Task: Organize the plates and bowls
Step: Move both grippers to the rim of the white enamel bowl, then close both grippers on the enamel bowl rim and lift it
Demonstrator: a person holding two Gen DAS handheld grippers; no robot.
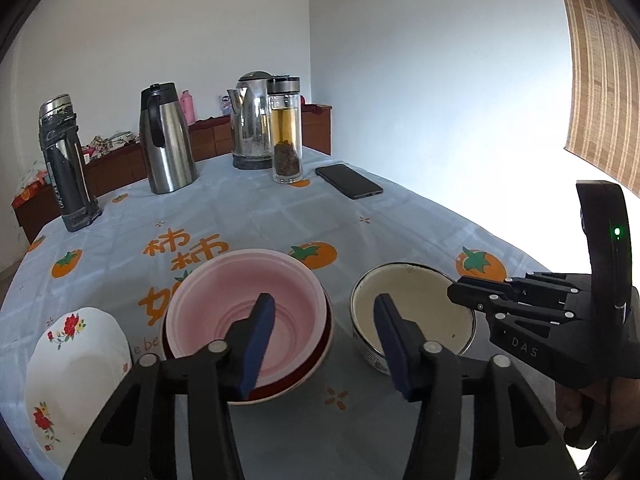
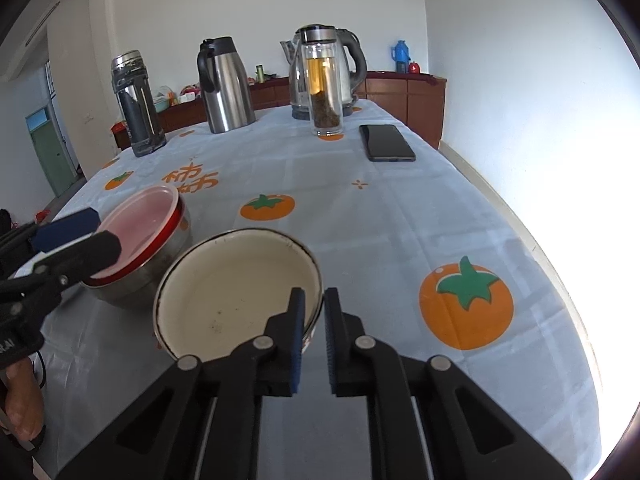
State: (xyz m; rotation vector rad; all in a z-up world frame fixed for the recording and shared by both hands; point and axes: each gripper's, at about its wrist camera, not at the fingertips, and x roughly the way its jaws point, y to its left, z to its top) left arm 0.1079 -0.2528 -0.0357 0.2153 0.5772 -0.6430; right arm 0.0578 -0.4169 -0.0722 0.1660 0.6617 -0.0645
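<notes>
A pink plastic bowl [image 1: 224,296] sits nested in a red-rimmed steel bowl [image 2: 152,276] on the tablecloth. To its right stands a cream enamel bowl [image 2: 232,292]. My left gripper [image 1: 325,312] is open and straddles the pink bowl's right wall: one pad is inside the bowl, the other hangs over the cream bowl's [image 1: 412,304] near edge. Neither pad touches anything. My right gripper [image 2: 315,300] is shut on the cream bowl's near-right rim, which shows between its blue pads. A white floral plate [image 1: 76,364] lies at the near left.
At the far end of the table stand a dark flask [image 1: 66,164], a steel jug [image 1: 166,140], a kettle [image 1: 250,120] and a glass tea bottle [image 1: 285,132]. A black phone [image 1: 349,181] lies beside them. The table edge [image 2: 500,208] runs along the right, by the wall.
</notes>
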